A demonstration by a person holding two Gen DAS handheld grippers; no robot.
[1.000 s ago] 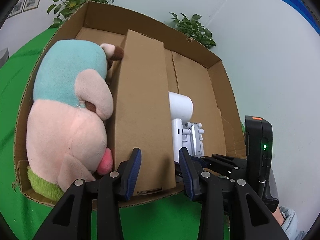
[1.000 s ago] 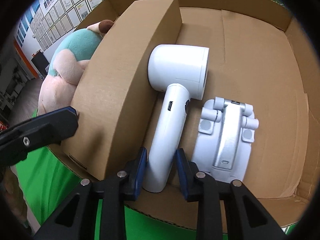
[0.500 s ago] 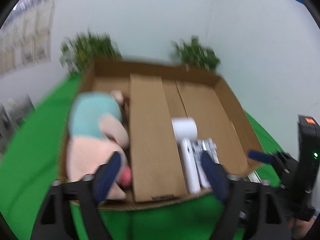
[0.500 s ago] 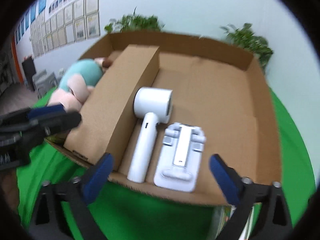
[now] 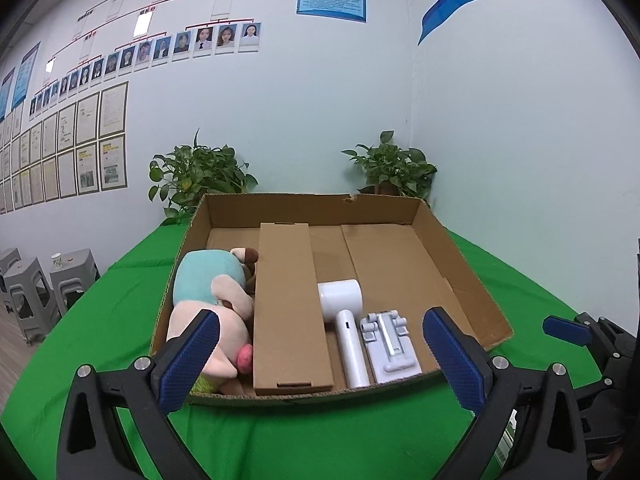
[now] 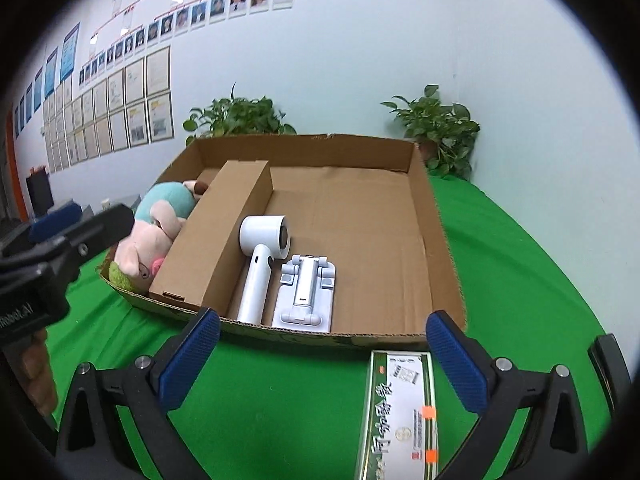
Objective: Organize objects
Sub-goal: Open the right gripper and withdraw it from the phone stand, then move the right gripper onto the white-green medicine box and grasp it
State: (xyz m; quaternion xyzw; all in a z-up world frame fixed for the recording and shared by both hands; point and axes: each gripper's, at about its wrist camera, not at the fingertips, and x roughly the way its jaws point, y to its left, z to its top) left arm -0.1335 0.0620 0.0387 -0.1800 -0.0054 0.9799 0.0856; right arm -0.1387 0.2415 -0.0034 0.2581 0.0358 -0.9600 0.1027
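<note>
Right gripper (image 6: 322, 352) jaws wide, nothing held; green box (image 6: 402, 416) on the cloth low in frame, between the fingers, untouched. Left gripper (image 5: 320, 356) also wide and empty. Above them the cardboard tray (image 5: 460, 264): plush toy (image 5: 208, 304) left, long carton (image 5: 288, 308) center, white dryer (image 5: 346, 324) and white stand (image 5: 390, 340) right. A second ago both grippers were nearly closed at the tray, right around the dryer handle; jaws just opened. Green tablecloth (image 5: 120, 304), potted plants (image 5: 200, 176), white wall with photos.
</note>
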